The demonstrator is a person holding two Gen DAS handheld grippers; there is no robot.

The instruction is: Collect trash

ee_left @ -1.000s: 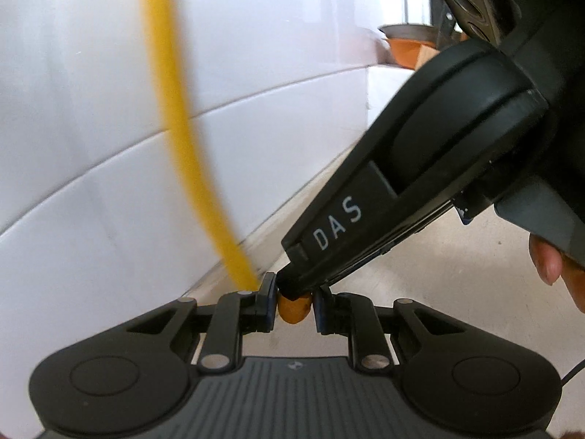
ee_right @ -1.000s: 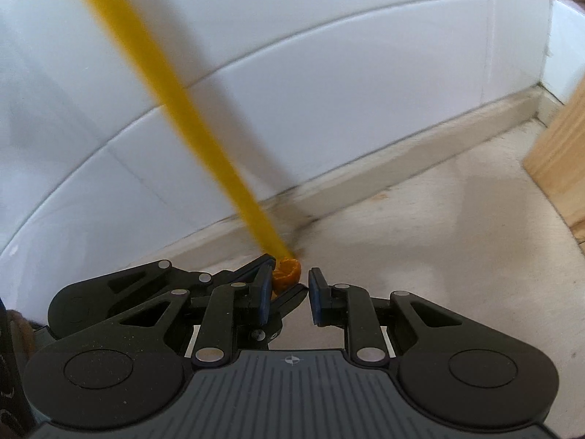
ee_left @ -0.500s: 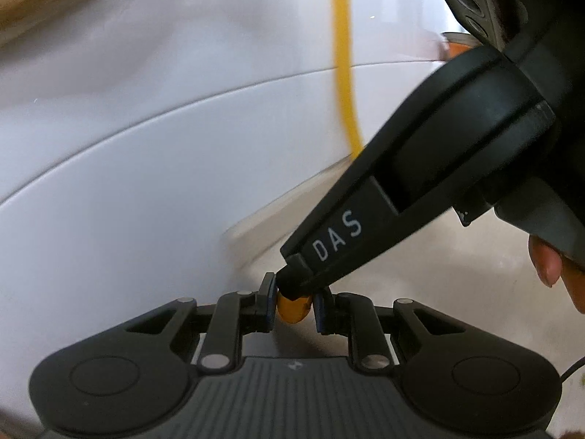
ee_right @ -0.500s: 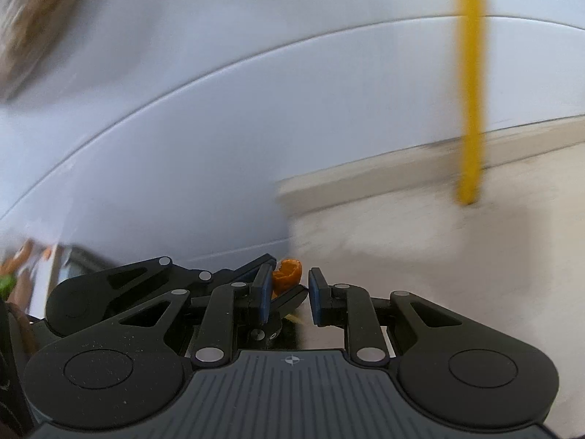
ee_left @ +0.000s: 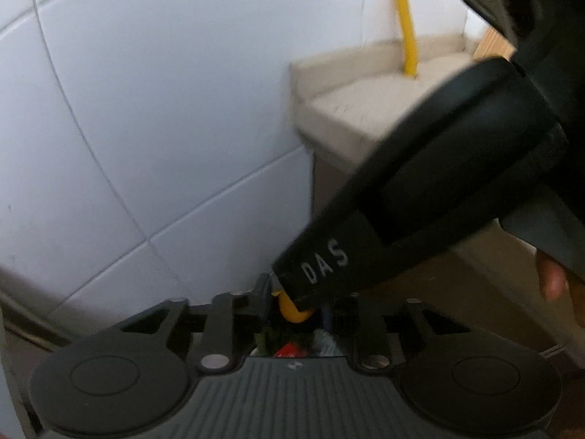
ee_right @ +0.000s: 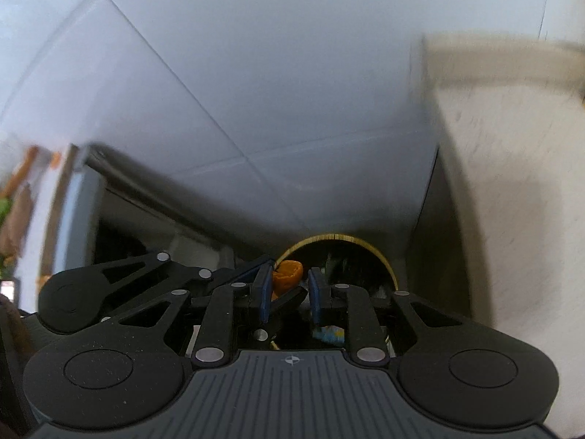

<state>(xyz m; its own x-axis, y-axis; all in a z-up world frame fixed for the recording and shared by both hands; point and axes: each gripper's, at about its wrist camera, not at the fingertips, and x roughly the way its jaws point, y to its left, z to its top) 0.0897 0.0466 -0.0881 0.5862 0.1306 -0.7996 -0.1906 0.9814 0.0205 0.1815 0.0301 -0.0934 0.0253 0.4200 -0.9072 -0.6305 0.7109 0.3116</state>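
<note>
The black right gripper (ee_right: 290, 289) is reaching across and covering one pad of the black left gripper (ee_left: 298, 301). Everything is looking blurry. Both grippers' jaws have just been opening, and they are standing a little apart. The small orange peel piece (ee_right: 289, 274) is sitting loose between them, right over the round bin with the yellow rim (ee_right: 329, 237). The bin's inside is looking dark, with scraps that are hard to make out. The bin is squeezing into a tight gap between the white tile wall (ee_left: 146, 109) and the beige stone ledge (ee_left: 365, 109). A yellow pipe (ee_left: 406, 36) is standing on the ledge.
</note>
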